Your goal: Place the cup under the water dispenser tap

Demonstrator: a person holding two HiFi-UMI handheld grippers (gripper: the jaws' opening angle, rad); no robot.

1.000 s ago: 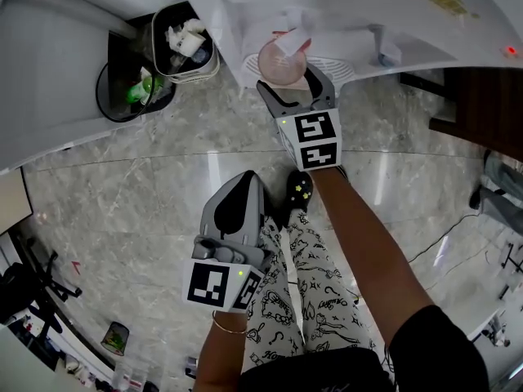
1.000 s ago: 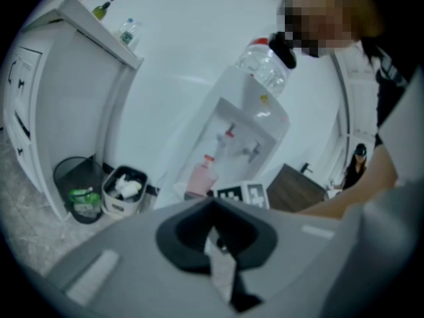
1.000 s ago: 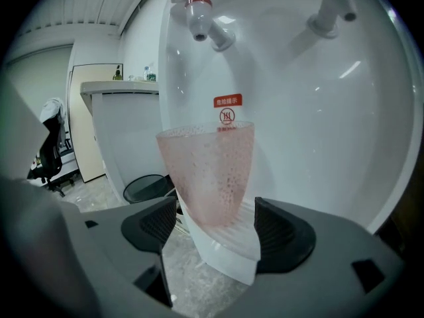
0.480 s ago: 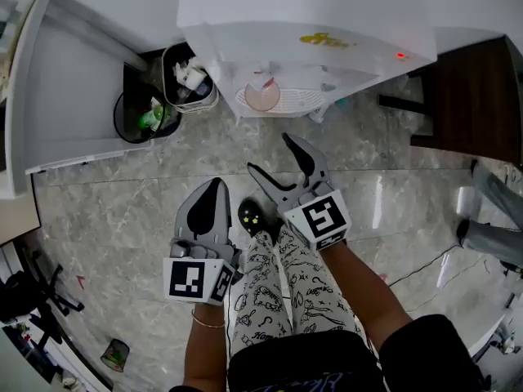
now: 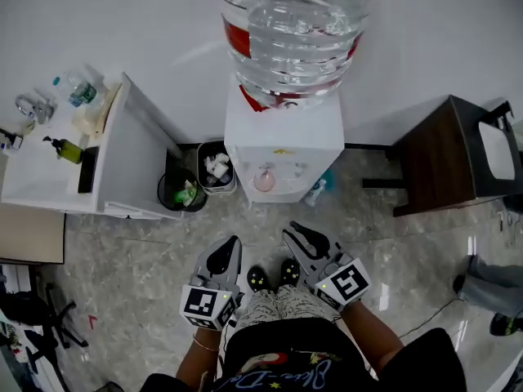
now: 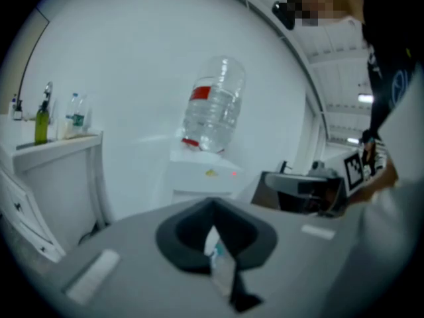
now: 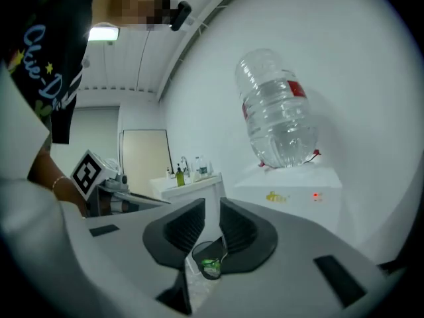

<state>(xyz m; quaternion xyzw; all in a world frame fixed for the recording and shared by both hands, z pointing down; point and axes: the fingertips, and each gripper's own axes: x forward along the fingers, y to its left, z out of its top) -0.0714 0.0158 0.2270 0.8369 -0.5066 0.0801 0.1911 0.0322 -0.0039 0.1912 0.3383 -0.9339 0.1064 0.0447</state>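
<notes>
The pink cup [image 5: 264, 180] stands in the alcove of the white water dispenser [image 5: 283, 137], under the big clear bottle [image 5: 294, 23]. Both grippers are held close to the person's body, well away from the cup. My left gripper [image 5: 230, 243] is shut with nothing in it. My right gripper [image 5: 291, 232] is closing; a narrow gap still shows between its pads and nothing is between them. In the left gripper view, the left gripper [image 6: 212, 212] points at the dispenser [image 6: 205, 177]. In the right gripper view, the dispenser [image 7: 291, 191] stands beyond the right gripper [image 7: 211, 205].
A grey bin [image 5: 216, 168] and a black bin [image 5: 181, 193] with rubbish stand left of the dispenser. A white counter [image 5: 73, 162] with bottles is further left. A dark wooden table [image 5: 445, 149] stands at the right. The person's shoes [image 5: 274, 276] rest on the marble floor.
The right gripper let go of the cup in the dispenser and drew back. Both grippers rose toward the body as the head view pulled up and away. The right jaws went from wide to nearly together.
</notes>
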